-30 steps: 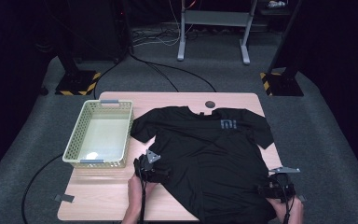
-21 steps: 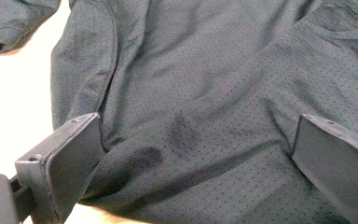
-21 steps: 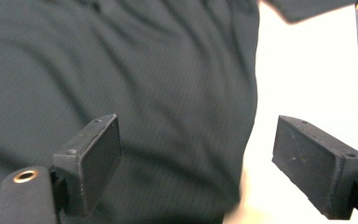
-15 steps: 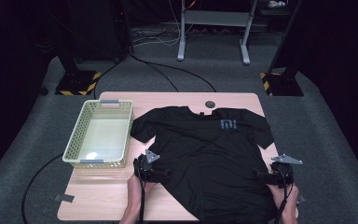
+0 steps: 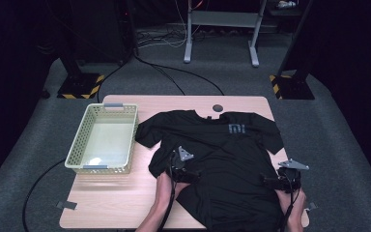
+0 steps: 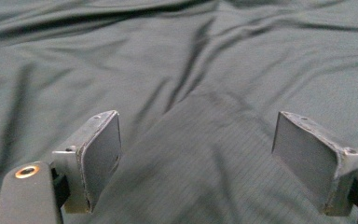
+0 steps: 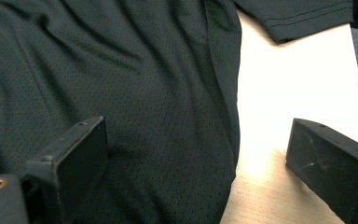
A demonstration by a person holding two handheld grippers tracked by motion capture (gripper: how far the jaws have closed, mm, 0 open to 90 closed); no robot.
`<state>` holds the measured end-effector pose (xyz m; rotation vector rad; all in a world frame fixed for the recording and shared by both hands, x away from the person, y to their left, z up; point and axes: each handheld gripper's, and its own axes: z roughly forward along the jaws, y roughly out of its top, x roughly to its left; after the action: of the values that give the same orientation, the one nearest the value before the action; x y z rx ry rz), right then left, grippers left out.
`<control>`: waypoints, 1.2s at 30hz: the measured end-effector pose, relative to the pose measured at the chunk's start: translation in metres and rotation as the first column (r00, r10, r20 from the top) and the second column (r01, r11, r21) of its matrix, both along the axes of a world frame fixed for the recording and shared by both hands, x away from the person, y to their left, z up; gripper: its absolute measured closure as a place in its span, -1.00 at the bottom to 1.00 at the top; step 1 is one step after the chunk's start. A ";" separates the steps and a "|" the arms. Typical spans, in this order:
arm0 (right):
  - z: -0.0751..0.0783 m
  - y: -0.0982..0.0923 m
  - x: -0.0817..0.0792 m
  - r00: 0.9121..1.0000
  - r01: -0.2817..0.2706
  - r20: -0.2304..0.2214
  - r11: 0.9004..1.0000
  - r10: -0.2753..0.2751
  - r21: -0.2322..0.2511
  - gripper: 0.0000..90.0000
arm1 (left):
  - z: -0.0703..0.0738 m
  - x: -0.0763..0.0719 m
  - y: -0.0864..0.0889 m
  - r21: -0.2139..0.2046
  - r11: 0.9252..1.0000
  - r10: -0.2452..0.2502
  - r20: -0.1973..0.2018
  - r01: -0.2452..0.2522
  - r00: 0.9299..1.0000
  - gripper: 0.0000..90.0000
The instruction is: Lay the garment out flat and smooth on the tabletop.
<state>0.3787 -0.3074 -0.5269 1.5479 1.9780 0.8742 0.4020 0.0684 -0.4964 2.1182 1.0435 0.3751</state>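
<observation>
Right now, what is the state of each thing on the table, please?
T-shirt: spread flat on the table, wrinkled.
Basket: upright, empty.
Left gripper: open above the shirt fabric.
Right gripper: open, straddling the shirt's side edge.

A basket (image 5: 103, 140) sits left of the T-shirt (image 5: 222, 159) on the table (image 5: 106, 203).

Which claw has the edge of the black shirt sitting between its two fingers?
The right claw. The black shirt edge and bare table lie between its fingers; the left claw has shirt alone.
</observation>
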 end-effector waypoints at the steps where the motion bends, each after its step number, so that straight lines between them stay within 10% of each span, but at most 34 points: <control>1: 0.000 0.000 0.000 1.000 -0.001 0.000 1.000 0.001 0.002 -0.88 | -0.001 0.001 -0.004 0.004 1.000 0.000 0.002 0.000 1.000 -0.64; 15: 0.000 -0.001 0.000 1.000 0.001 0.003 1.000 -0.001 0.003 -0.86 | -0.015 0.014 -0.036 0.101 0.995 -0.022 0.001 0.022 1.000 0.14; 23: 0.000 -0.001 0.000 1.000 0.000 0.005 1.000 0.000 0.003 -0.83 | -0.015 0.008 -0.025 0.083 0.995 -0.052 0.024 0.050 0.998 0.71; 36: 0.000 0.000 -0.001 1.000 0.002 0.008 1.000 -0.002 0.001 -0.81 | -0.011 -0.026 0.032 -0.013 1.000 -0.003 0.043 0.003 0.999 0.89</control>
<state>0.3781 -0.3076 -0.5266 1.5448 1.9702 0.8791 0.3757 0.1007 -0.5072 2.0913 1.0152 0.4095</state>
